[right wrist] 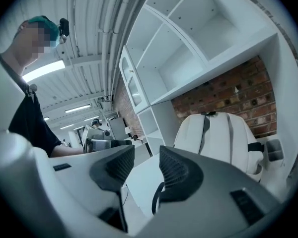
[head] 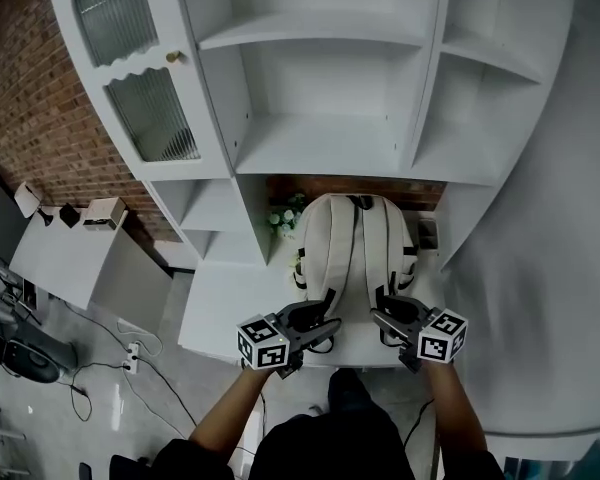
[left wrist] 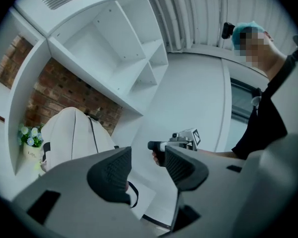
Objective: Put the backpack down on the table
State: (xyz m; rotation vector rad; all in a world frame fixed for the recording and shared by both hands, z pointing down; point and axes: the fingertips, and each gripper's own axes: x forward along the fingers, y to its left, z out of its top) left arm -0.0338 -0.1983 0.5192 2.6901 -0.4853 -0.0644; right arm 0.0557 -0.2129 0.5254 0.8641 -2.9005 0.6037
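Backpack (head: 352, 253): white, upright on the table (head: 230, 308), its 2 straps facing the person, its top under the shelves (head: 320, 138) and against the brick strip behind.
Left gripper (head: 330, 313): at the backpack's lower left corner, near the table's front edge; jaws a moderate gap apart with nothing between them, as its own view (left wrist: 146, 165) shows.
Right gripper (head: 378, 308): at the backpack's lower right corner, level with the left one; jaws likewise parted and empty in its own view (right wrist: 146, 157).
Contact: I cannot tell whether either gripper touches the backpack; a dark strap loop (right wrist: 156, 202) hangs just below the right gripper's jaws.
Front edge: the backpack's base sits close to it, with both grippers over that rim.
Left of backpack: a broad bare stretch of table, open out to its left edge.
Right of backpack: only a narrow strip before a white upright panel (head: 460, 223).
Behind backpack: flowers (head: 283, 218) at its upper left, close beside it; a small grey box (head: 427, 233) at its upper right.
Above backpack: the lowest shelf overhangs its top, with little room.
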